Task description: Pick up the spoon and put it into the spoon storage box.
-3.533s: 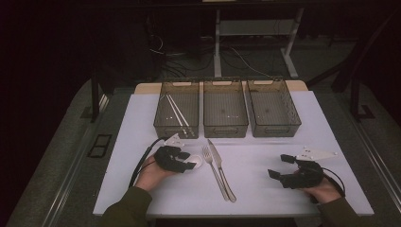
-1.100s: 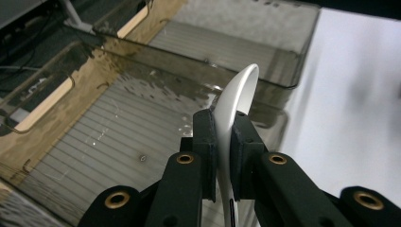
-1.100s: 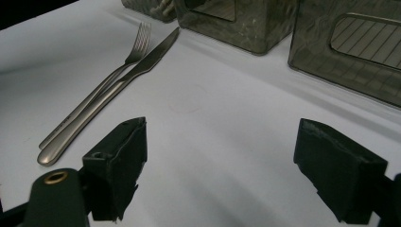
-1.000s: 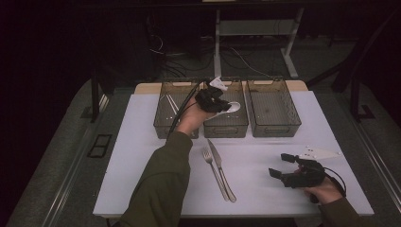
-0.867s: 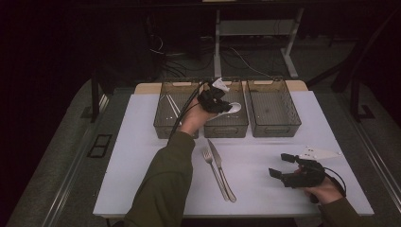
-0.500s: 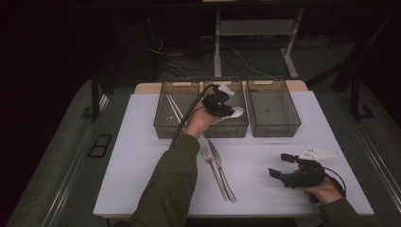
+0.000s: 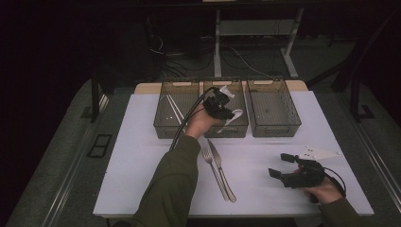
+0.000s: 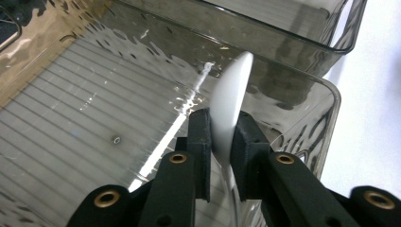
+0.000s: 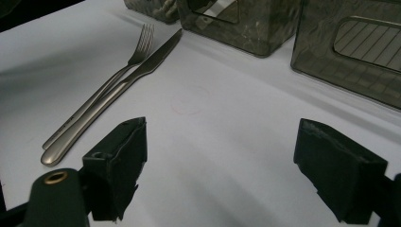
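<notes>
Left tongs lowered, spoon clamped between

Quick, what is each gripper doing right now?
Left gripper: shut on a white spoon, over the middle bin.
Right gripper: open, holding nothing, low over the table.

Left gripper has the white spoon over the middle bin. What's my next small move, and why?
Probably lower a little and open the left gripper. Its jaws clamp the white spoon above the ribbed floor of the middle bin, inside its walls, so a release should drop it in.
</notes>
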`<move>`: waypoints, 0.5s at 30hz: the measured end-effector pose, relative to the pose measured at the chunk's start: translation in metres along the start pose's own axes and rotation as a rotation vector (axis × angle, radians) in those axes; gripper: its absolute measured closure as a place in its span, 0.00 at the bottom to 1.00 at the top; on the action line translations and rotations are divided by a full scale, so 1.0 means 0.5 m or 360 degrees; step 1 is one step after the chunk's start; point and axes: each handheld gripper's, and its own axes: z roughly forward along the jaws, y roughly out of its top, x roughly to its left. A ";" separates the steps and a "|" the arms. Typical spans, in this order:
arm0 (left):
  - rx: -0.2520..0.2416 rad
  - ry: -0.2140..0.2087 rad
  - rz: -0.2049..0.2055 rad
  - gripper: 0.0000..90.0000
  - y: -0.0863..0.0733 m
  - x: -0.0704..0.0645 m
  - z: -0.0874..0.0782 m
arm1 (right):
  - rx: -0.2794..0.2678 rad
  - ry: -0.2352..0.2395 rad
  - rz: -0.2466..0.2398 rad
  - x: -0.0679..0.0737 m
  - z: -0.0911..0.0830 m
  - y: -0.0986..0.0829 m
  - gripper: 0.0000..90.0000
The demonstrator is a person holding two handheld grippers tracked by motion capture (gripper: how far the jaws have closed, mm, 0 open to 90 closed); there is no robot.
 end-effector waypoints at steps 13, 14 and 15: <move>-0.0192 -0.0081 -0.0037 0.67 0.003 -0.029 -0.062 | 0.0000 -0.0007 0.0010 -0.002 0.003 0.002 0.20; -0.0202 -0.0092 -0.0047 0.65 0.001 -0.032 -0.069 | 0.0000 -0.0008 0.0011 -0.002 0.003 0.002 0.20; -0.0206 -0.0106 -0.0038 0.64 -0.001 -0.034 -0.077 | 0.0001 -0.0008 0.0011 -0.002 0.003 0.002 0.20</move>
